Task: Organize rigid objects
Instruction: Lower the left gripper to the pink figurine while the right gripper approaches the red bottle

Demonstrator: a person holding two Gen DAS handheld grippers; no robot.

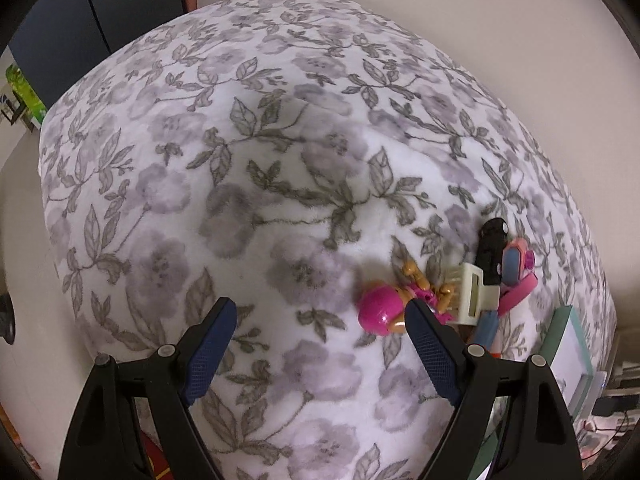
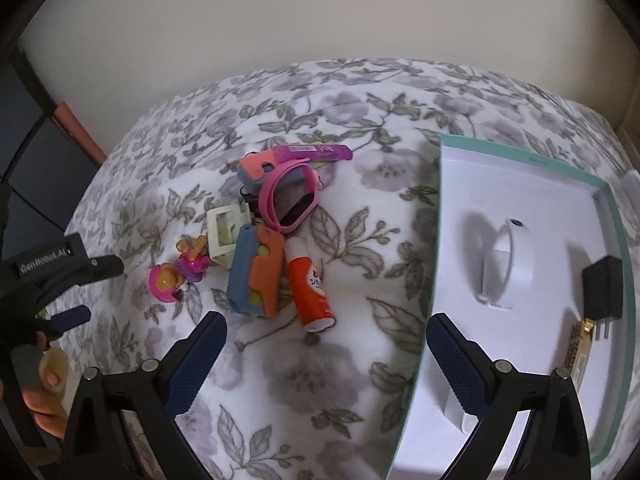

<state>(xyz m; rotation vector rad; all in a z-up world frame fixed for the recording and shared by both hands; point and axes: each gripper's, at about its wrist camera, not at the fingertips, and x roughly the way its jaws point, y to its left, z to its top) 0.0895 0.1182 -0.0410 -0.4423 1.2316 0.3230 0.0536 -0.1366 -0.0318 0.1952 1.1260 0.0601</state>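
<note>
Floral blanket (image 2: 304, 380) bare beside box rim (image 2: 434, 248)

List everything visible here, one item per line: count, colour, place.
blanket: 1, white with grey flowers, under everything
box: 1, teal rim, white inside, right
white band: 1, in box
plug: 1, black, in box
figure: 1, pink, pile's left
frame: 1, cream, pile
watch: 1, pink, pile
glue stick: 1, orange, pile
toy: 1, blue-orange, pile
left gripper: open
right gripper: open
</note>
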